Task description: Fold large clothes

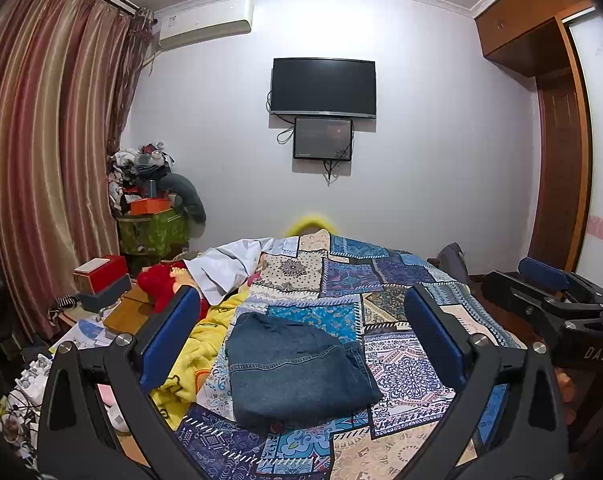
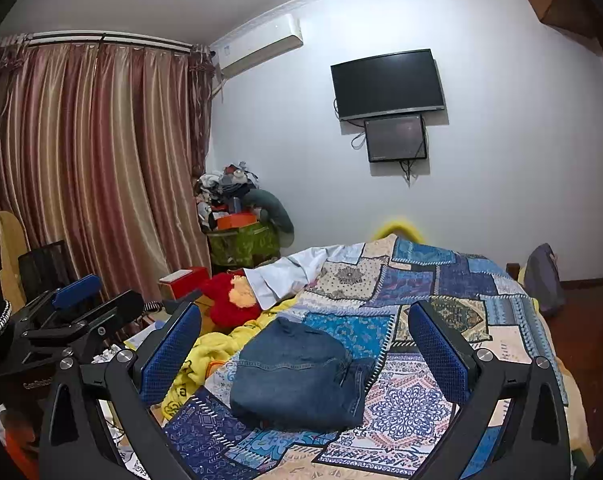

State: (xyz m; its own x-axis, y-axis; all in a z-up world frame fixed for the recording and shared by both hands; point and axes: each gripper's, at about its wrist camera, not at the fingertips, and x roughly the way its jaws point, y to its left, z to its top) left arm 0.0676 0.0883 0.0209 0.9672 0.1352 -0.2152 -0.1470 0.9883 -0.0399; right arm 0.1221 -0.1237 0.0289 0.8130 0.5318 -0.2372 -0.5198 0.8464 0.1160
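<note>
A folded blue denim garment (image 1: 297,372) lies on the patchwork bedspread (image 1: 381,280); it also shows in the right wrist view (image 2: 301,376). My left gripper (image 1: 301,332) is open and empty, held above and in front of the denim, its blue pads (image 1: 165,336) spread wide. My right gripper (image 2: 305,340) is open and empty too, raised over the same garment. The right gripper shows at the right edge of the left wrist view (image 1: 549,284). The left gripper shows at the left of the right wrist view (image 2: 81,300).
A yellow blanket (image 1: 197,344), a red plush toy (image 1: 161,284) and a white garment (image 1: 225,264) lie at the bed's left. Red box (image 1: 101,272) and clutter stand by the curtains (image 1: 41,140). A TV (image 1: 323,86) hangs on the far wall. A wardrobe (image 1: 561,140) stands right.
</note>
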